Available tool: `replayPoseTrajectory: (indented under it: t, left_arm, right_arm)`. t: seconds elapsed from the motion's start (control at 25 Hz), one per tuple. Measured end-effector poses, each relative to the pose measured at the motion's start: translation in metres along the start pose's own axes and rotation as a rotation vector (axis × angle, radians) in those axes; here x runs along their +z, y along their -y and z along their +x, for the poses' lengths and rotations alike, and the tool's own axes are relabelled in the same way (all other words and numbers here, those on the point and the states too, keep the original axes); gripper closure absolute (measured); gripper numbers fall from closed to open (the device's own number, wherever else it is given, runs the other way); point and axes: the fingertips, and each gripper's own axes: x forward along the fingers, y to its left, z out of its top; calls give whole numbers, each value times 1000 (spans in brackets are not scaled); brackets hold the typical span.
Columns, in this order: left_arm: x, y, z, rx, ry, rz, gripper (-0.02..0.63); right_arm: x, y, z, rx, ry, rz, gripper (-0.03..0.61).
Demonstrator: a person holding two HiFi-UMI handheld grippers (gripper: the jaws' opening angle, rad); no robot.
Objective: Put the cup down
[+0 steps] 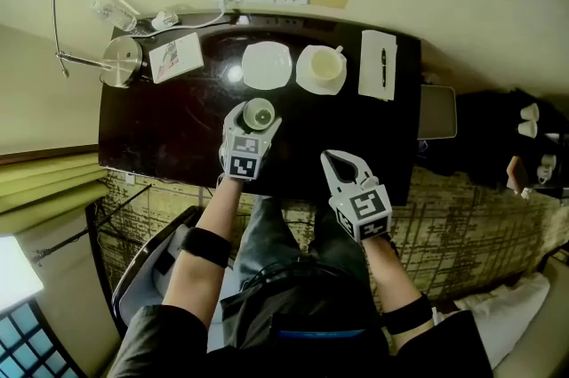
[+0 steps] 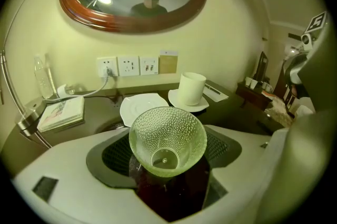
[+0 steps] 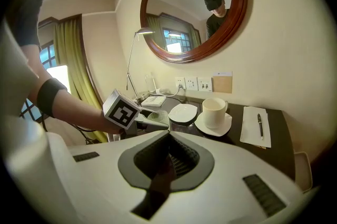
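Observation:
A clear dimpled glass cup (image 1: 259, 110) sits between the jaws of my left gripper (image 1: 258, 120), which is shut on it over the dark table (image 1: 178, 132), just in front of an empty white saucer (image 1: 267, 65). In the left gripper view the cup (image 2: 167, 136) fills the gap between the jaws of the left gripper (image 2: 167, 157), its mouth tilted toward the camera. I cannot tell whether its base touches the table. My right gripper (image 1: 332, 156) is shut on nothing near the table's front edge. In the right gripper view its jaws meet at the right gripper's tip (image 3: 168, 136), with the cup (image 3: 157, 116) off to the left.
A white mug on a saucer (image 1: 324, 65) stands right of the empty saucer. A notepad with a pen (image 1: 378, 63) lies at the table's right end. A booklet (image 1: 176, 56), a lamp base (image 1: 122, 60) and a cable sit at the back left. A wall with sockets and a mirror stands behind.

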Motion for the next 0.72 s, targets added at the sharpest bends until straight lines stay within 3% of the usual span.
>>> replayPoseTrajectory:
  t: [0.24,0.36,0.72]
  left_arm:
    - [-1,2,1,7,34,28,209]
    - [-1,2,-1,13,28,19,118]
    - [23,8,-31,51,12,56,117]
  right_arm:
    - [-2,3,-1,2,-3,4,565]
    - [-2,4,-1,14,6,2,565]
    - [4,9,-8,35,3,-14,565]
